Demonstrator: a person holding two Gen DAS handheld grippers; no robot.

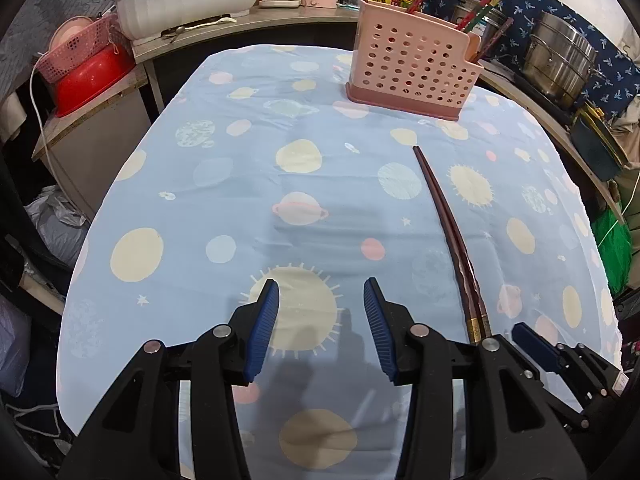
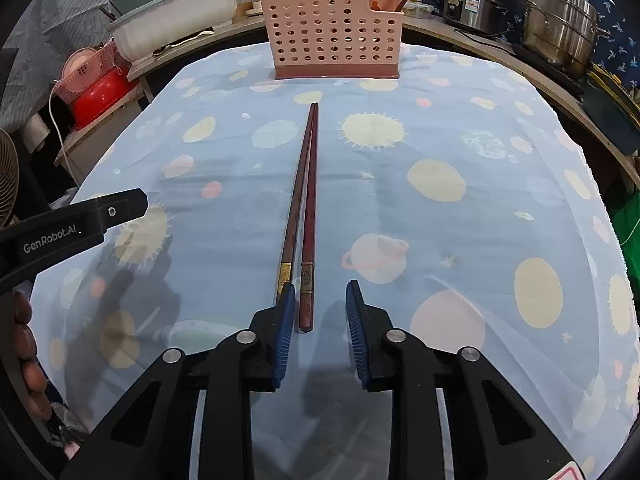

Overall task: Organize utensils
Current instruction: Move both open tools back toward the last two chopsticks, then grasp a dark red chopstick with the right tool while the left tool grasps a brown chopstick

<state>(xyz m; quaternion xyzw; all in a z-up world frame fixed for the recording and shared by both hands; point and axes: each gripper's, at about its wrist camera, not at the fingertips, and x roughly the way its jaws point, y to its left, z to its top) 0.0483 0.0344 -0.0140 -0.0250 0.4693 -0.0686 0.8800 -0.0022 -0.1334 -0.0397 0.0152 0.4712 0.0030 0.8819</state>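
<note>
Right gripper (image 2: 320, 300) wide over chopsticks (image 2: 306, 208), thick ends between pads. Left gripper (image 1: 320, 308) wide, empty. Advice: pinch both sticks together, then carry to holder (image 2: 332, 36).

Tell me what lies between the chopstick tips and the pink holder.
Only bare tablecloth separates the chopsticks from the pink holder, seen in the right wrist view.

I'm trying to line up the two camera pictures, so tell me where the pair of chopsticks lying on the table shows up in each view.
Left wrist view: chopsticks lie right of centre, running from mid-picture down behind the left gripper.
Right wrist view: chopsticks run up the centre, near ends by the open right gripper.
Shared landmark: the pink holder at the table's far end.
</note>
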